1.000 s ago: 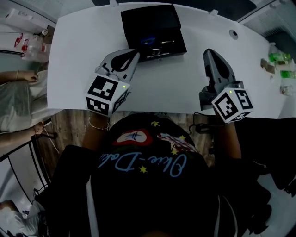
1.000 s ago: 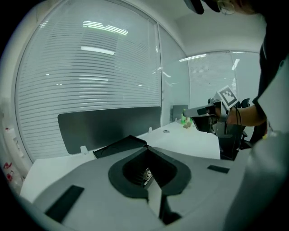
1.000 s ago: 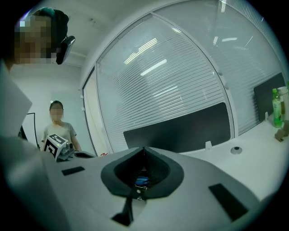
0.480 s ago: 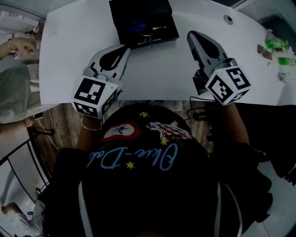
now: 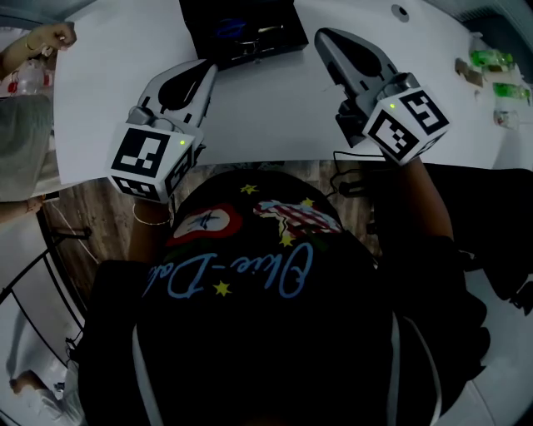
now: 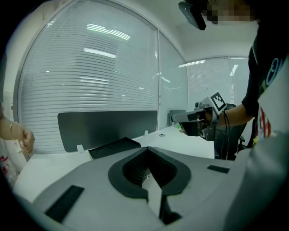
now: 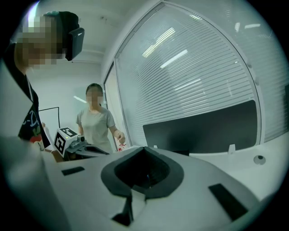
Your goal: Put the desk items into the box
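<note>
Head view: my left gripper (image 5: 206,70) and right gripper (image 5: 321,37) hover over the white table (image 5: 266,108), which is bare between them. Its near edge runs by their marker cubes. The open black box (image 5: 196,23) lies just beyond both tips and holds a blue item (image 5: 226,30) and something metallic.

Left gripper view: jaws pressed together, empty.

Right gripper view: jaws together, empty. A person (image 7: 95,124) stands by the table's left end.
</note>
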Motion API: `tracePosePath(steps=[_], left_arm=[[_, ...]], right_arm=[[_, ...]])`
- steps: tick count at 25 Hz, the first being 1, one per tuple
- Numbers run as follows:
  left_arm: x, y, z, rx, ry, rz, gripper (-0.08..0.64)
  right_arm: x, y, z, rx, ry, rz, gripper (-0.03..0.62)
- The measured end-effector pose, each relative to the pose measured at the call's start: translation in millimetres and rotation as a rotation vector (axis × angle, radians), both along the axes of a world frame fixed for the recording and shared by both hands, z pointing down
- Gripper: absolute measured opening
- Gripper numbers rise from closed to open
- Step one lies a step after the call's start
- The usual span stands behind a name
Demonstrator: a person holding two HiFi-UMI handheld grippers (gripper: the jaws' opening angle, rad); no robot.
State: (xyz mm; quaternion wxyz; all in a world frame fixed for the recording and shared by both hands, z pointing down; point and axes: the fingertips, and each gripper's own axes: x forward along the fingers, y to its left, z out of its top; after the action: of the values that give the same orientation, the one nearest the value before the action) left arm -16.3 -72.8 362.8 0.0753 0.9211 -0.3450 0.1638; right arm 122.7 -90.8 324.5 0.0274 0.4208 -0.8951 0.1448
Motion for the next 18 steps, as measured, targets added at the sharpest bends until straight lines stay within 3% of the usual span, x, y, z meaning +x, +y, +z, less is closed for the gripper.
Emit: tracePosePath(steps=[18], left_arm=[[-5.8,-3.9,4.5,0.013,0.015,-0.026,0.008]], right_arm=[[3.3,2.2,5.0,-0.005,0.001,0.055,0.009]])
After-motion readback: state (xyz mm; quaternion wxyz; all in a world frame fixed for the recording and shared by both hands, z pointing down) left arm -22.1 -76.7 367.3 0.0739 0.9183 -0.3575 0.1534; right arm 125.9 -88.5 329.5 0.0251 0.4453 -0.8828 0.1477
